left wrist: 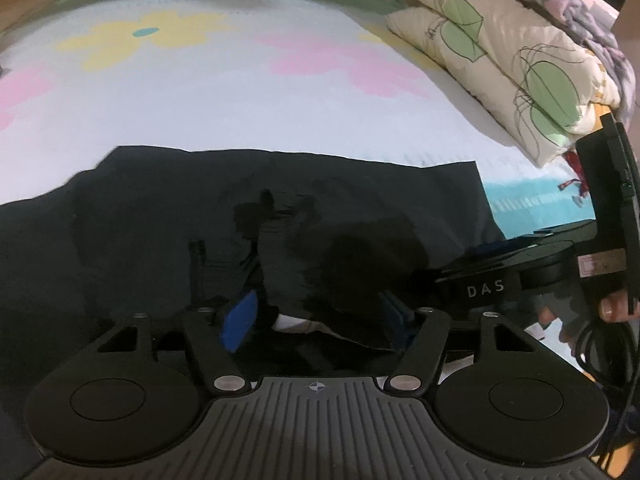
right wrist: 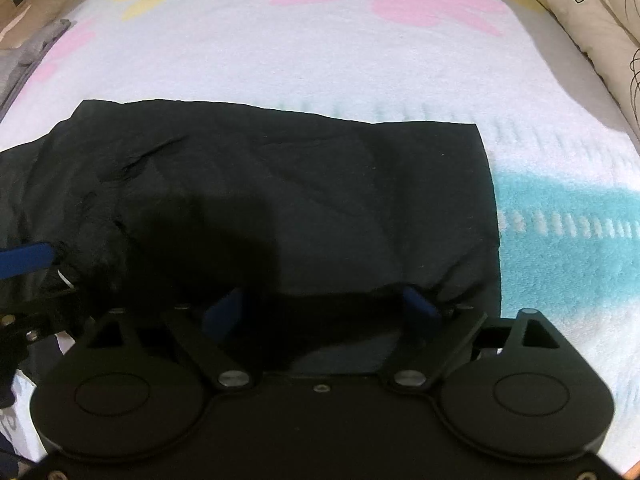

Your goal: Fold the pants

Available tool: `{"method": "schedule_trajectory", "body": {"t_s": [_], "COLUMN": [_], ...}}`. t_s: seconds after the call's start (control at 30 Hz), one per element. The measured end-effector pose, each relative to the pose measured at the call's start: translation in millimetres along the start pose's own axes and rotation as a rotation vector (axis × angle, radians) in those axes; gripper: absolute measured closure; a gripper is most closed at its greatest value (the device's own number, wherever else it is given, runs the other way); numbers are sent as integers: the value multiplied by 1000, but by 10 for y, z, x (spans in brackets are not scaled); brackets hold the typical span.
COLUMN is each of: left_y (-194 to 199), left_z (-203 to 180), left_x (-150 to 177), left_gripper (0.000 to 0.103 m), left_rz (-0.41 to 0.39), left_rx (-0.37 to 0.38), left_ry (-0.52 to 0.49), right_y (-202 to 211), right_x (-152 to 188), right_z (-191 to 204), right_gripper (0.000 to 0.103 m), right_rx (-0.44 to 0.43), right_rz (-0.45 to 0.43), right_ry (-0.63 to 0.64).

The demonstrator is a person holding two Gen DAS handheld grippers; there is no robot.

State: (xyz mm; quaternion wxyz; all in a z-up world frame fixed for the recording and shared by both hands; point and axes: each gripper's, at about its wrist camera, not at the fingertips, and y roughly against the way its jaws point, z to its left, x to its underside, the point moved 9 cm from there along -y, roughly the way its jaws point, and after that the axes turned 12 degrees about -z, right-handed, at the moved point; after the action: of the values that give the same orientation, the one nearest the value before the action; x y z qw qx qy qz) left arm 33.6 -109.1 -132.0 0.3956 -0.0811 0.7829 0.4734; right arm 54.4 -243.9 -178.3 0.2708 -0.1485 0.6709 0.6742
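Black pants (right wrist: 280,200) lie on the bed (right wrist: 320,72), spread flat over a floral towel-like cover, near edge right under both grippers. Far edge and right edge look straight and tidy, so likely at least one fold is in; left part is rumpled and runs out of view, so the exact fold count can't be told.

Left gripper (left wrist: 316,312): jaws wide apart, blue pads either side of a bunched bit of the near edge, not pinching it. A white tag or lining shows there. Right gripper (right wrist: 324,304): jaws also spread wide, cloth edge between them, no clamp visible. Neither grips anything.

Judgement: mid-task, poised at the near hem for the next fold. Left to do: grip, fold over, flatten wrinkles at left. Pillows (left wrist: 512,60) sit well apart at right.
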Motion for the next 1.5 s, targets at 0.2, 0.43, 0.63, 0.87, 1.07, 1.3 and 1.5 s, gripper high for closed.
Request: {"method": "schedule_trajectory", "body": {"t_s": [0.2,0.43,0.63,0.87,1.07,1.3,1.5], "left_y": [-156,-23,-2,-167,20,274,231], "left_z": [54,32,79,128,146,315,436], "left_x": [126,115,95,100,57,104,211], "left_gripper": [81,82,73,49,83,82,82], "left_rz": [85,34,28,91,26,18,63], "left_rx": [-29,-72,-67,-14,-82,-105,-132], "left_ry": [7,-58,10,123,75,108,131], "right_y": [27,64,114,90,112,270,54], "right_x": [14,-5,-48,-92,-150,-386,-217], "right_z": [-48,-50,-79,-135,-103,-202,-122], "right_gripper": [11,11,12,12,35,35,35], "right_rx": [-5,-19,-30,-33,-50,-82,-37], "right_rz": [1,10,17,22,15,-78,11], "right_ry": [-4,-14,-22,-34,-28,-143,-90]}}
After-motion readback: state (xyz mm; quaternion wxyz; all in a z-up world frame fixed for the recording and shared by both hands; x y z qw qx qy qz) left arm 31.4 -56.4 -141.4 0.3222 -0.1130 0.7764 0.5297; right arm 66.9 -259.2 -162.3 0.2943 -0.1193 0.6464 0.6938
